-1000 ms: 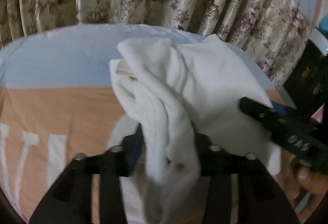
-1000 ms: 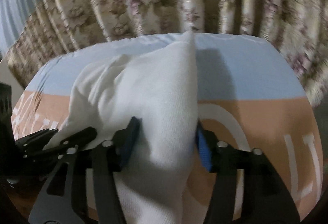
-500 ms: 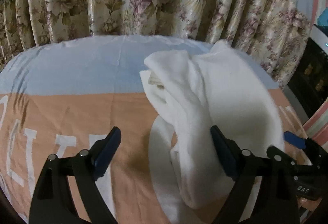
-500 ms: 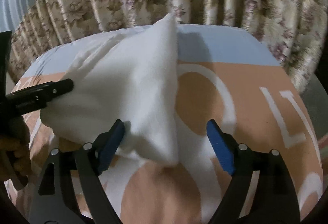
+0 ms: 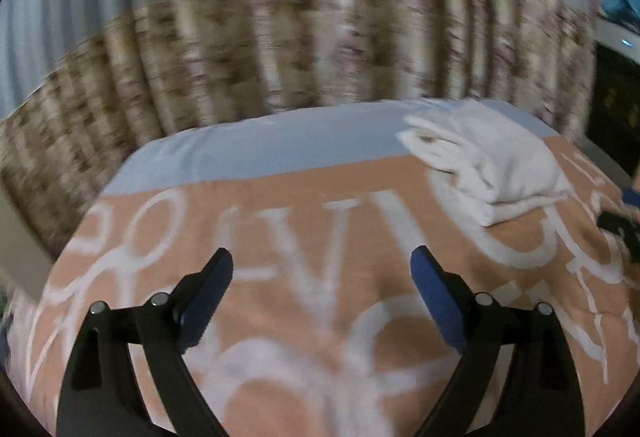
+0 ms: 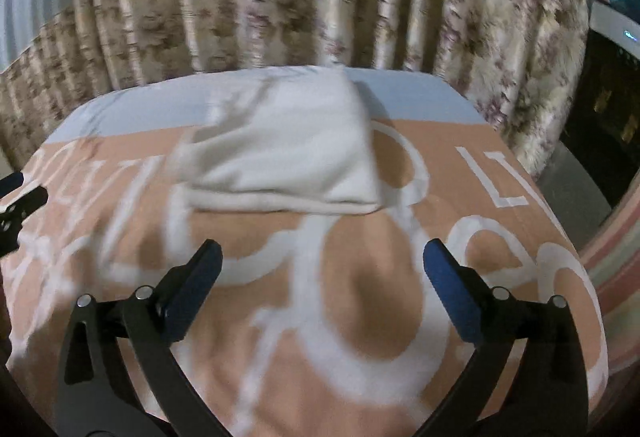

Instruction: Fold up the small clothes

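**While both my grippers hang spread, one folded garment rests on the bed**

As I hold my left gripper (image 5: 322, 275) above the bedspread (image 5: 304, 237), its two blue-padded fingers stand wide apart with nothing between them. My right gripper (image 6: 320, 269) is the same: two fingers spread, gripping nothing.

I count one white garment (image 6: 288, 153), folded into a thick bundle. It lies on the orange part of the bedspread with its far edge reaching the pale blue band, well ahead of my right gripper and apart from it. From my left wrist view the same garment (image 5: 488, 165) sits far off to the right.

One flowered curtain (image 6: 304, 9) hangs behind the bed. Both views are blurred.
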The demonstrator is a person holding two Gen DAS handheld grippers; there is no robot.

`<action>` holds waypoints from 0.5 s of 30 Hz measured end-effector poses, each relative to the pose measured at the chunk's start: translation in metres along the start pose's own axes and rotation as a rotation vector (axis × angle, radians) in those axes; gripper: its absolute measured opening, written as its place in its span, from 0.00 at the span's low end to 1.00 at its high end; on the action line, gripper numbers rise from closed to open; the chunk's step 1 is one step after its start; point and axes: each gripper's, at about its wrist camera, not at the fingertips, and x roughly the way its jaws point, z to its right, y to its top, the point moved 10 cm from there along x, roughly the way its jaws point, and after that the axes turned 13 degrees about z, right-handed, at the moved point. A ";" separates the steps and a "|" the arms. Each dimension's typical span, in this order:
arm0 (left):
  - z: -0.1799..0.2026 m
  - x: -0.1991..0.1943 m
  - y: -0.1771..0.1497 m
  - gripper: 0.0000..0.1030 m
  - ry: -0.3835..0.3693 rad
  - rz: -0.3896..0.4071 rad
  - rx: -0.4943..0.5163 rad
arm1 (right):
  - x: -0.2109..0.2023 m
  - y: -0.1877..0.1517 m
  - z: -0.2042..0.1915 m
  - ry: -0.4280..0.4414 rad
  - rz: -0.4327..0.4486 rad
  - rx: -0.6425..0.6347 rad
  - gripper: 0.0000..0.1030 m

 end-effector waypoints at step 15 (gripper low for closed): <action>-0.035 -0.137 -0.029 0.98 0.125 0.072 -0.128 | -0.113 0.001 -0.071 0.024 0.190 0.061 0.97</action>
